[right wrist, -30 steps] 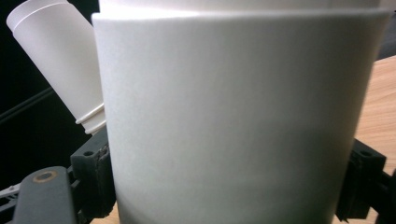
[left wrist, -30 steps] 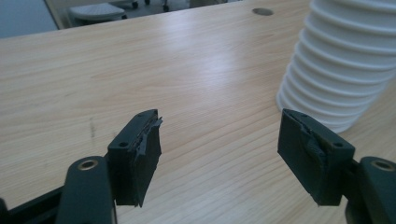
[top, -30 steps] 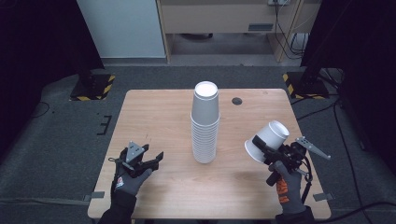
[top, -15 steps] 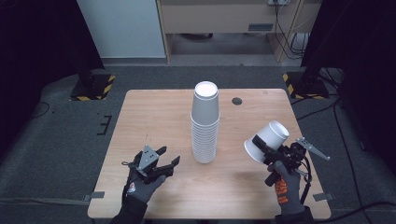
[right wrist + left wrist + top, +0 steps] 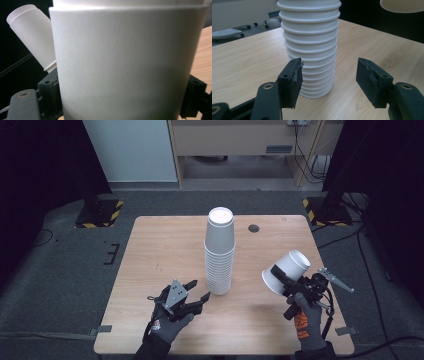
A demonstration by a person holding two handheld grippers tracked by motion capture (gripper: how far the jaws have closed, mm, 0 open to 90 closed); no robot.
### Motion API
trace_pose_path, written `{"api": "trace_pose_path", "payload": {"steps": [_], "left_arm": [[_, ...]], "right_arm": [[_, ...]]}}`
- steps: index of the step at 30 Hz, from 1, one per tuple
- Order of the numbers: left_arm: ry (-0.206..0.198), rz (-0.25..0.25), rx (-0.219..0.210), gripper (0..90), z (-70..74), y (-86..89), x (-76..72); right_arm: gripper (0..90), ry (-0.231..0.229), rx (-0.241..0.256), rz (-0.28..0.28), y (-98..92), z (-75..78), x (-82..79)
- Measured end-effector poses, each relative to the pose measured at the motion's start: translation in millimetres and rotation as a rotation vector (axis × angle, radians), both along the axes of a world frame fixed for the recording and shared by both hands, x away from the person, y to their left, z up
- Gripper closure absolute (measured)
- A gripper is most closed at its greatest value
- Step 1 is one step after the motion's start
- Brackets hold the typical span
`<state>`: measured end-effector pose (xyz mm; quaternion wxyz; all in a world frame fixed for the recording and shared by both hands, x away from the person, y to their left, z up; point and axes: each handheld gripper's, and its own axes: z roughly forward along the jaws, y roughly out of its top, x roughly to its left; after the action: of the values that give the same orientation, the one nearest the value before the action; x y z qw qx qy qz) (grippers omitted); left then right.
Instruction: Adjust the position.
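1. Tipping is being risked at the stack of cups (image 5: 220,252), which is standing upright mid-table; the left gripper (image 5: 192,292) is being held just beside its base with jaws spread wide and empty, and a careless nudge is likely to topple the tall column.
2. Crushing is being risked on the single cup (image 5: 285,271), which is being clamped between the jaws of the right gripper (image 5: 281,276) and held tilted above the table's (image 5: 165,240) right side; thin walls are likely to buckle under too hard a squeeze.
3. Slipping is being risked too, since the smooth cup is being gripped at an angle.
4. Several nested cups may be lifted together if the stack is being pinched too low.
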<state>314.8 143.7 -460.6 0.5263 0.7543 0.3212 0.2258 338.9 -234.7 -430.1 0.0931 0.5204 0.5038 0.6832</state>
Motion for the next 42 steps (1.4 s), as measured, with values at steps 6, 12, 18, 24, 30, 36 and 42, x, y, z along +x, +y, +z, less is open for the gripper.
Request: {"api": "trace_pose_path", "payload": {"steps": [6, 12, 18, 24, 30, 36, 42], "left_arm": [[-0.024, -0.024, -0.012, 40.2, 5.7, -13.9, -2.4], [-0.038, -0.051, -0.022, 41.9, 7.8, -30.3, -4.6], [-0.061, -0.076, -0.034, 43.0, 9.6, -43.2, -6.3], [-0.069, -0.097, -0.035, 42.9, 11.1, -54.4, -3.9], [-0.085, -0.113, -0.042, 43.2, 11.2, -62.2, -1.9], [-0.089, -0.124, -0.037, 43.6, 11.4, -71.2, 1.7], [-0.087, -0.148, -0.041, 44.1, 11.6, -84.3, 5.5]], "right_arm": [[15.8, 0.003, 0.005, 0.005, 1.7, -0.2, 0.0], [15.8, 0.01, 0.013, -0.001, 2.4, -1.2, 0.1], [15.8, 0.012, 0.032, -0.004, 3.0, -0.8, -0.8], [15.8, 0.006, 0.041, -0.003, 3.8, 0.4, -1.6], [15.8, 0.012, 0.051, 0.004, 4.6, 0.1, -1.6], [15.8, 0.012, 0.049, 0.009, 5.5, -0.2, -1.6], [15.8, 0.015, 0.054, 0.012, 5.1, -0.3, -1.4]]}}
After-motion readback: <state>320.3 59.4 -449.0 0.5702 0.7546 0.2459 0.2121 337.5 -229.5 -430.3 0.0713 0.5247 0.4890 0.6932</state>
